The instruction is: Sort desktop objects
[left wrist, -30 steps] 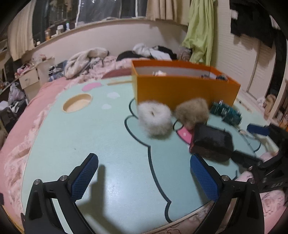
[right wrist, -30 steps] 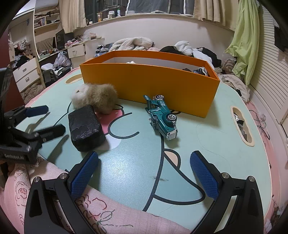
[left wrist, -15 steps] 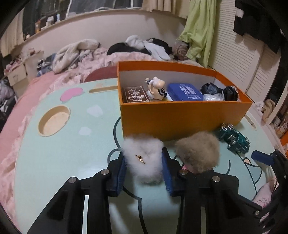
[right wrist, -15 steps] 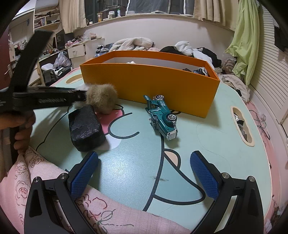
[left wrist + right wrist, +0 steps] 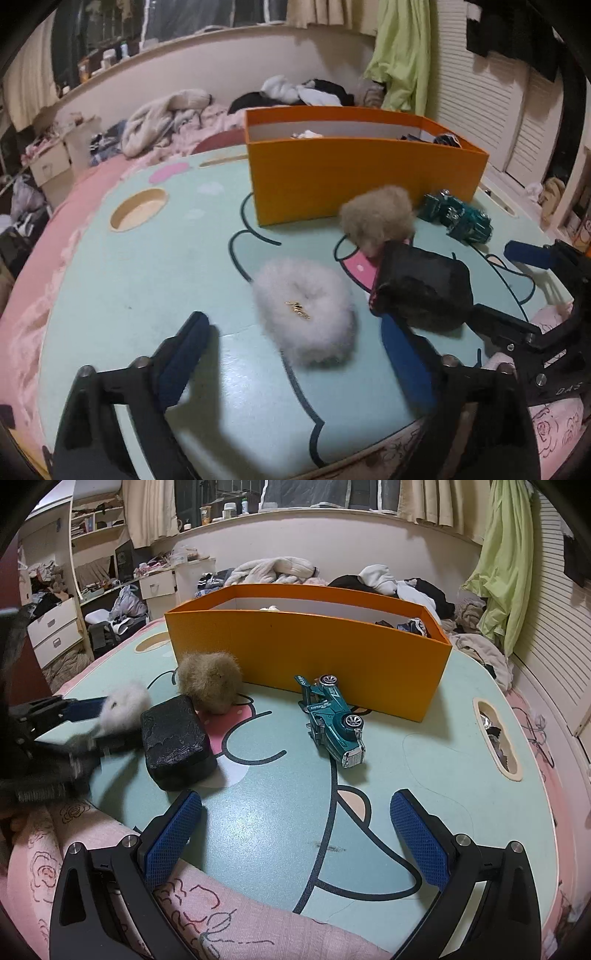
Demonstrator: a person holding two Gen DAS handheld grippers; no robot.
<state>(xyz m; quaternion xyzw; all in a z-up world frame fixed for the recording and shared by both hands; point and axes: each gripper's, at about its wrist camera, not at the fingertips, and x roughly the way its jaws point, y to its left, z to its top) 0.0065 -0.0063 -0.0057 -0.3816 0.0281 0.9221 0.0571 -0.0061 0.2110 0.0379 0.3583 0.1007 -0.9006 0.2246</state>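
Observation:
A white fluffy scrunchie [image 5: 304,314] lies on the mint table [image 5: 129,295], just ahead of my left gripper [image 5: 299,362], which is open and empty around its near side. A tan fluffy ball [image 5: 376,219], a black box [image 5: 421,288] and a teal toy car [image 5: 458,218] lie in front of the orange box [image 5: 362,177]. My right gripper [image 5: 295,830] is open and empty near the table's front edge, behind the teal car [image 5: 334,720] and right of the black box [image 5: 175,738]. The scrunchie [image 5: 123,709] shows blurred at the left.
The orange box [image 5: 306,653] holds several items, mostly hidden by its wall. The table has a round cutout [image 5: 138,208] at the left and an oval slot [image 5: 496,734] at the right. Pink bedding [image 5: 110,878] lies at the front edge.
My left gripper had shut on the white scrunchie and lifted it near the orange box; now it is open and the scrunchie lies on the table nearer me. The right gripper has not moved.

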